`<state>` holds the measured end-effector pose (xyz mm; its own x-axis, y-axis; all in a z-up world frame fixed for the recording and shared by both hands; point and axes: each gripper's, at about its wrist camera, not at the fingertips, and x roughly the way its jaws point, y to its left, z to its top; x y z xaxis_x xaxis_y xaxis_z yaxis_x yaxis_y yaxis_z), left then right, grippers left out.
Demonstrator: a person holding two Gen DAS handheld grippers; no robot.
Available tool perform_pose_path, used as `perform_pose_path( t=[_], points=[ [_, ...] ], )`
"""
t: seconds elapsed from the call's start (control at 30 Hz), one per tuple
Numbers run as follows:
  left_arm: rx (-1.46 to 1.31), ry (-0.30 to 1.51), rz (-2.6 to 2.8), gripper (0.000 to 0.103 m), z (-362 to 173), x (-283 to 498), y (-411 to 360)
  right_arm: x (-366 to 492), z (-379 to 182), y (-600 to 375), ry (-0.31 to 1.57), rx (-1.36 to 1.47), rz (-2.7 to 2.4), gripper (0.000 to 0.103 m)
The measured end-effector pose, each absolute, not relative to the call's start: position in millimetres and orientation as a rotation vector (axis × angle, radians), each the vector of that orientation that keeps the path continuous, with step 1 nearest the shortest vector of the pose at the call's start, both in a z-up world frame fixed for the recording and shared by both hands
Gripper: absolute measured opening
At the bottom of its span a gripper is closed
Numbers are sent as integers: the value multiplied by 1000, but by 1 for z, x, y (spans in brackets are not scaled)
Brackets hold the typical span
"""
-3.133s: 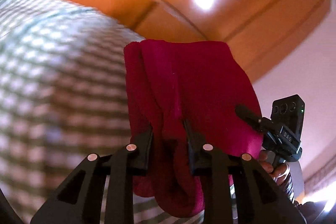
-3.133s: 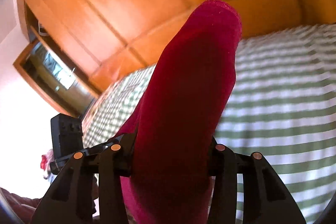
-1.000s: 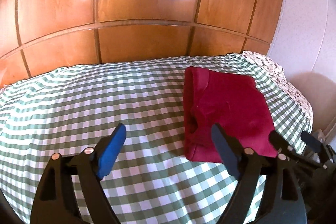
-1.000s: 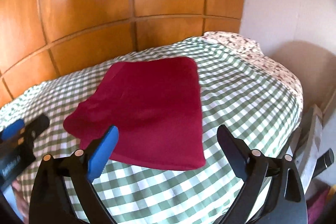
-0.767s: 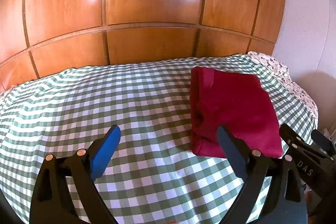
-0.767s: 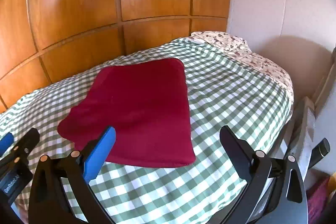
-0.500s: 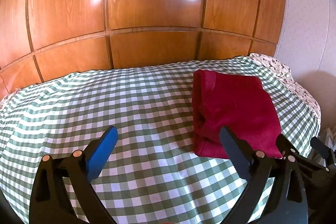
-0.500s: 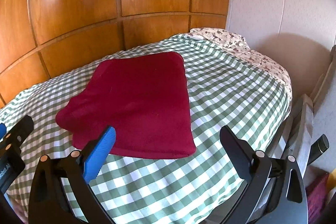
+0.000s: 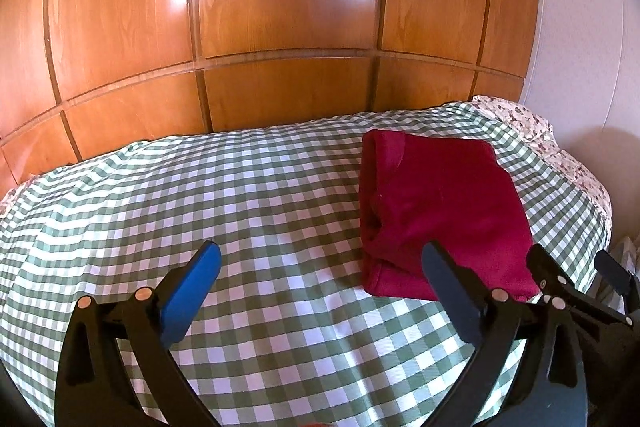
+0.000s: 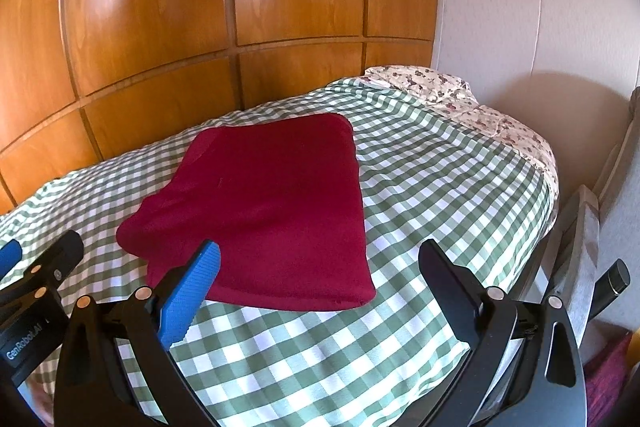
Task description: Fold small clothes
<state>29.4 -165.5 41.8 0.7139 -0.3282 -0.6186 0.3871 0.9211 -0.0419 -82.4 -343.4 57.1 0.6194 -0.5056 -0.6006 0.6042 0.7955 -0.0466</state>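
Observation:
A dark red garment (image 9: 440, 211) lies folded in a flat rectangle on the green-and-white checked bed cover (image 9: 248, 203), towards the bed's right side. My left gripper (image 9: 320, 255) hangs open above the cover, its right finger just in front of the garment's near edge, with nothing between the jaws. In the right wrist view the same garment (image 10: 272, 203) lies ahead and to the left. My right gripper (image 10: 320, 251) is open and empty, its blue-padded left finger in front of the garment's near edge. Each gripper shows at the edge of the other's view.
A wood-panelled wall (image 9: 288, 27) runs behind the bed, with a white wall (image 10: 520, 7) to the right. A floral sheet (image 10: 460, 99) covers the bed's far right corner. The bed's edge drops off at the right, beside a grey object (image 10: 584, 255).
About three seconds ago both grippers were shut on the red garment held up in the air. It now lies folded on the bed, and both grippers are open and drawn back from it.

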Motion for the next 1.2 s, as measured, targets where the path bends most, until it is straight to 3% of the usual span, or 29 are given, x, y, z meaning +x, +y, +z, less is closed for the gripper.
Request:
perform_pose_path(
  t=[1.2],
  points=[
    [96, 631, -387, 101, 55, 20, -163, -85, 67, -336, 602, 171, -645, 98]
  ],
)
